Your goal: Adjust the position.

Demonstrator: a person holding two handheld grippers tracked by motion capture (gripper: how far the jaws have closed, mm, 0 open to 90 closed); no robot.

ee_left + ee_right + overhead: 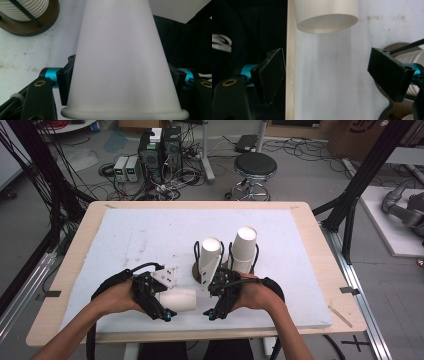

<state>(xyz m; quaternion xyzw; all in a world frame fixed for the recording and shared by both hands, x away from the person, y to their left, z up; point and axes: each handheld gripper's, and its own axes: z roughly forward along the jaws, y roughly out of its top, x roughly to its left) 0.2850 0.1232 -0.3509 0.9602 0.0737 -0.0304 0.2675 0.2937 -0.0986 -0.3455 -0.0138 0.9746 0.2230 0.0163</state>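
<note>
Right, left fingers (120,82) clamped on the paper cup (177,299), held sideways clear of the cup stacks (211,260), right fingers (334,75) spread empty to take it.

no readable text, labels, brands or numbers on anything in these views

A pale wooden desk (75,250) is sitting square under the high view, and a white mat (150,235) is covering nearly all of it, leaving a wood border showing along every edge. Faint grey smudges are marking the mat toward the left side. Right of centre, nearer the front edge, two round dark bases (196,270) are resting on the mat, each carrying a tilted stack of white cups (210,260).
</note>
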